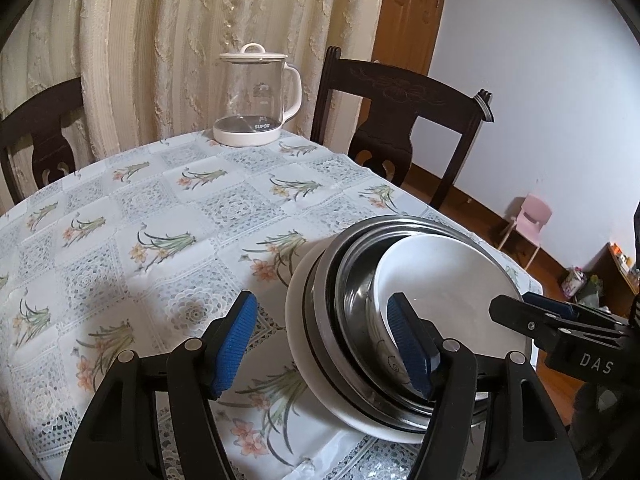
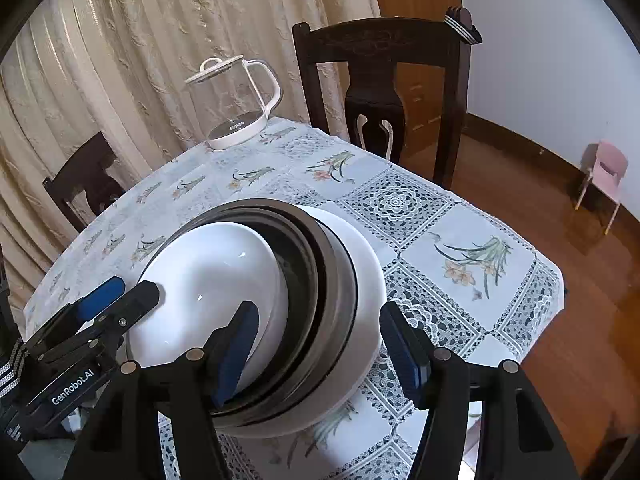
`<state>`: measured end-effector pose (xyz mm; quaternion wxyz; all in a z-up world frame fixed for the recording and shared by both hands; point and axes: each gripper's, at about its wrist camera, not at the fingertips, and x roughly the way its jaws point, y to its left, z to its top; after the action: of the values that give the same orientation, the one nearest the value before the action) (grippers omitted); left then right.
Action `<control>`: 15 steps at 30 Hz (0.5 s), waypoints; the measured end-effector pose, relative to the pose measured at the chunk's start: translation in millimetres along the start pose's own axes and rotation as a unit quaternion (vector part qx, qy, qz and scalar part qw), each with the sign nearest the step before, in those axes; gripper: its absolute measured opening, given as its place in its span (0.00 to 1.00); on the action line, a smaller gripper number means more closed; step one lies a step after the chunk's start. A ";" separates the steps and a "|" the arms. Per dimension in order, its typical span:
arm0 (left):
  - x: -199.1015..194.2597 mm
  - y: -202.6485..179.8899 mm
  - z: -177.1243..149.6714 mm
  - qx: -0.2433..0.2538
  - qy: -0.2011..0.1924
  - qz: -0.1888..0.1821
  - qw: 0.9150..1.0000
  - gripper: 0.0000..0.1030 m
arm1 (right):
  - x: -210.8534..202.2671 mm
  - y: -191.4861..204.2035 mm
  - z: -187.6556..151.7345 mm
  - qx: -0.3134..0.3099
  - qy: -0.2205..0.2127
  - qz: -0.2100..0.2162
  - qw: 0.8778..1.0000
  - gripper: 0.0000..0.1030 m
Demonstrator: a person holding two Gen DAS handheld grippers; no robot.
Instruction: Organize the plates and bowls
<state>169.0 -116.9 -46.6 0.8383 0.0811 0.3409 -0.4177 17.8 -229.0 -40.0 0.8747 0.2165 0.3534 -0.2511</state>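
Observation:
Near the table's right front corner stands a stack: a white plate (image 1: 297, 312) at the bottom, nested steel bowls (image 1: 354, 284) on it, and a white bowl (image 1: 440, 280) lying tilted inside. My left gripper (image 1: 324, 344) is open and straddles the stack's left rim, one pad inside the bowls, the other over the cloth. My right gripper (image 2: 318, 350) is open astride the right rim of the steel bowls (image 2: 338, 280) and white plate (image 2: 370, 280). Its left pad is over the white bowl (image 2: 208, 272). Neither holds anything.
A glass kettle (image 1: 256, 96) with a white lid stands at the table's far edge by the curtain. Dark wooden chairs (image 1: 400, 120) ring the table. The flowered tablecloth (image 1: 160, 220) lies bare to the left. The table edge (image 2: 552, 280) drops to wooden floor on the right.

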 end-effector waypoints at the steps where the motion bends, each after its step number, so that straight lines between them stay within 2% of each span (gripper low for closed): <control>1: -0.4 -1.2 0.3 0.001 -0.001 0.000 1.000 0.67 | -0.4 -0.9 -0.1 0.001 0.000 -0.001 1.000 0.64; 15: 2.1 -8.8 -1.4 0.005 0.000 -0.016 1.000 0.67 | -3.6 -3.5 -3.0 -0.001 -0.003 -0.006 1.000 0.67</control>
<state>162.6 -123.3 -47.7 0.8311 0.0795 0.3403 -0.4326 12.0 -229.0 -40.0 0.8744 0.2130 0.3523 -0.2568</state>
